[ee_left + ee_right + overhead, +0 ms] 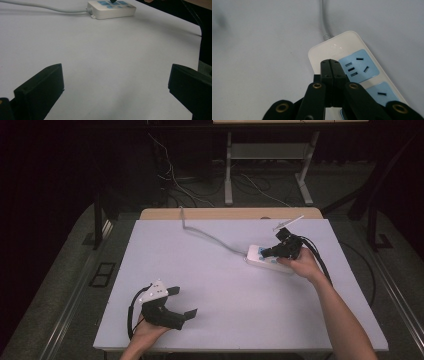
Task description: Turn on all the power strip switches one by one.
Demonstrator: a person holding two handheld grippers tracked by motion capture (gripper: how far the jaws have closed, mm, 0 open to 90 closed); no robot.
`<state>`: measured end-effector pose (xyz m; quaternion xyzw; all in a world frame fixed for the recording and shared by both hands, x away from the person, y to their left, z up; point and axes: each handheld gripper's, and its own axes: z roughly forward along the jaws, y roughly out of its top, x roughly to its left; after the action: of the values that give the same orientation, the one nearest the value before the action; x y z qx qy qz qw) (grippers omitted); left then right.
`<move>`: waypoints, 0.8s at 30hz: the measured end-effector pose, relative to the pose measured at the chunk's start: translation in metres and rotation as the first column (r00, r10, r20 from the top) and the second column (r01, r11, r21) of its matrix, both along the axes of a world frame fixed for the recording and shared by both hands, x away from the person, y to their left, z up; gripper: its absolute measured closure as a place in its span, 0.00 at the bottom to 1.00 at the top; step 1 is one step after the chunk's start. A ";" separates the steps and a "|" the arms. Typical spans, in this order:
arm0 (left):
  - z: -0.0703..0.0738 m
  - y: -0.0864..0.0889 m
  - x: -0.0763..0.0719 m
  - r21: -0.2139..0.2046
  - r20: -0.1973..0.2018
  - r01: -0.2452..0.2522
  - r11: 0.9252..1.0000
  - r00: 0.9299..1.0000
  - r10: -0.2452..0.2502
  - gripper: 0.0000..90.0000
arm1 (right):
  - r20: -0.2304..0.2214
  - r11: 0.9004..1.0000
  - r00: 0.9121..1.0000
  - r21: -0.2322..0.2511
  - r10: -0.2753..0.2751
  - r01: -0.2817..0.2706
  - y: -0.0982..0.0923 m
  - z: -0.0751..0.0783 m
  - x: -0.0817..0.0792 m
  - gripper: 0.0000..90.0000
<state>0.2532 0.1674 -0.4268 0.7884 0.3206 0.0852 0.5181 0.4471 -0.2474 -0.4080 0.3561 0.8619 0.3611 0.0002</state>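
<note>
Strip [352,72] near the desk's [220,285] right edge; our right gripper [330,65], jaws closed, presses it like a fingertip; left gripper [182,302] idles open.

left claw [184,302]: jaws spread wide with nothing between them, pointing toward the right across the worktop [225,310]
left hand [145,330]: grips the claw's body from below, near the front edge, its forearm barely in from the bottom
right claw [263,253]: jaws pressed flat together with no gap, tips angled down and to the left
right hand [300,265]: wrapped round the claw's rear
right forearm [345,320]: stretched diagonally from the bottom right corner, bare
</note>
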 end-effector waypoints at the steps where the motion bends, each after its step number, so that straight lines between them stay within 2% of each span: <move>1: 0.000 0.000 0.000 0.000 0.000 0.000 1.000 1.000 0.000 0.00 | -0.002 1.000 1.000 -0.001 0.000 0.000 0.000 -0.001 0.000 1.00; 11: 0.000 0.000 0.000 -0.001 0.001 0.001 1.000 1.000 -0.001 0.00 | -0.011 1.000 1.000 -0.006 -0.001 0.001 0.005 -0.008 0.003 1.00; 24: 0.000 0.000 0.000 0.002 0.001 0.002 1.000 1.000 -0.002 0.00 | -0.010 1.000 1.000 0.006 -0.002 0.002 0.003 -0.010 0.004 1.00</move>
<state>0.2530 0.1670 -0.4269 0.7891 0.3192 0.0854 0.5177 0.4514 -0.2440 -0.4178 0.3589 0.8604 0.3618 -0.0048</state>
